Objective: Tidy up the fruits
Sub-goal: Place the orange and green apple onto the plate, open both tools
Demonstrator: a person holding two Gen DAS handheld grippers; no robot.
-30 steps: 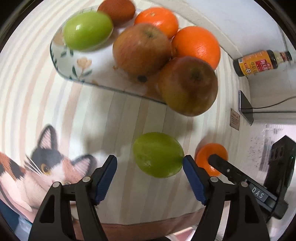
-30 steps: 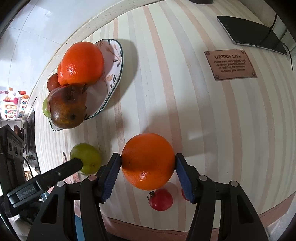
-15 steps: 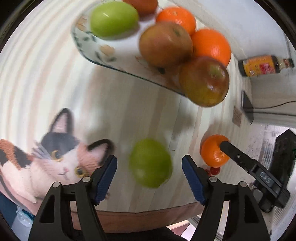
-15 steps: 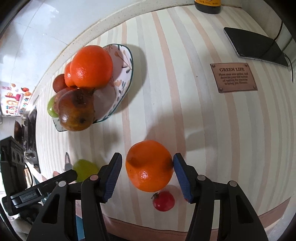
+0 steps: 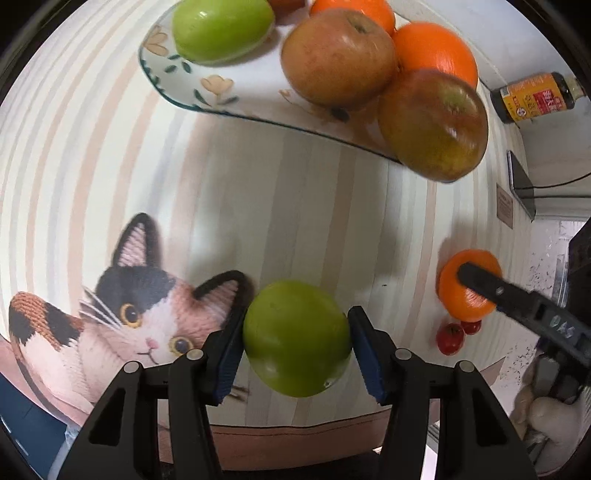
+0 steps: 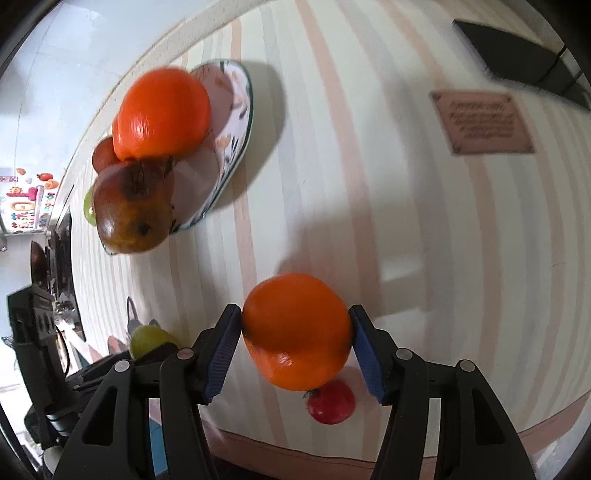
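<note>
A green apple (image 5: 295, 336) lies on the striped cloth beside the cat print, between the blue pads of my left gripper (image 5: 293, 347). Its jaws are closing and both pads touch the apple's sides. My right gripper (image 6: 295, 343) points down at an orange (image 6: 295, 330), shut on it, with a pad against each flank. The left wrist view shows that orange (image 5: 461, 295) with a black finger (image 5: 495, 291) across it. The flowered plate (image 5: 221, 99) beyond holds a green apple (image 5: 221, 29), two red-brown apples (image 5: 336, 55) and oranges (image 5: 436, 51).
Small red tomatoes (image 6: 330, 402) lie just under the held orange near the table's front edge. A sauce bottle (image 5: 532, 98) lies at the back wall. A dark phone (image 6: 517, 62) with a cable and a brown plaque (image 6: 480, 122) are to the right.
The left gripper's pads have drawn in from either side until they meet the green apple, and the view has slid toward the cat print. The right gripper stays around the orange.
</note>
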